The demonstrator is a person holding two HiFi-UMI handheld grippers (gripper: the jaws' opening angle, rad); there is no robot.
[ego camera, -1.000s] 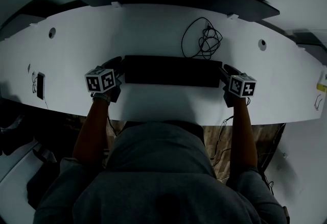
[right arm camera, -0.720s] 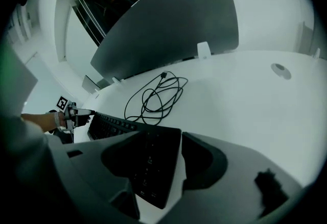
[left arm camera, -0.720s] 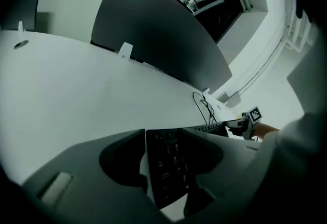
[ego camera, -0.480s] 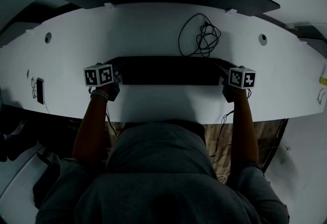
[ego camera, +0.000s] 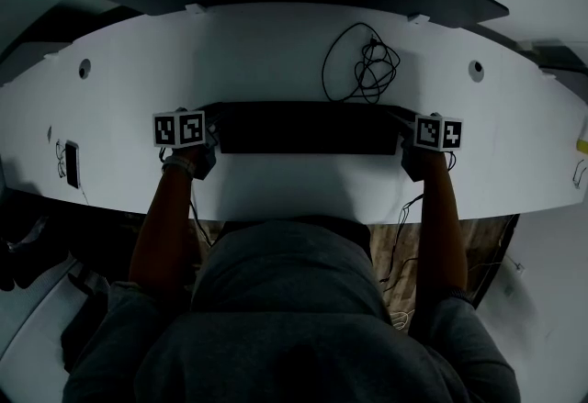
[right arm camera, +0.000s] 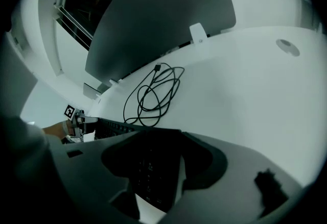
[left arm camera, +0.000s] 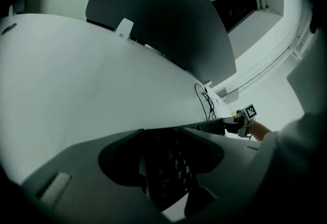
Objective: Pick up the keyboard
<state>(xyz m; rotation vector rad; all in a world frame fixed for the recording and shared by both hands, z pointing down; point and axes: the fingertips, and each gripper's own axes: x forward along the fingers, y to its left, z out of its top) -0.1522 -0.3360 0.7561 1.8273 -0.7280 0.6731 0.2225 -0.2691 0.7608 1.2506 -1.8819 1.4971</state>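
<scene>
- Head view: the keyboard (ego camera: 303, 128) lies on the white desk (ego camera: 276, 52), near the coiled cable (ego camera: 366, 64).
- Left gripper (ego camera: 213, 126) and right gripper (ego camera: 405, 128), jaws just opened, loosely straddle the keyboard's two ends.

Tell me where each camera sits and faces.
Head view: on the head, facing steeply down at desk and keyboard; hood, forearms, left gripper, right gripper show.
Left gripper view: on that gripper, facing along the keyboard toward the right gripper; own jaws, just opened, straddle its end.
Right gripper view: mirrored, facing the left gripper past the cable; jaws likewise.
All three share the keyboard.
</scene>
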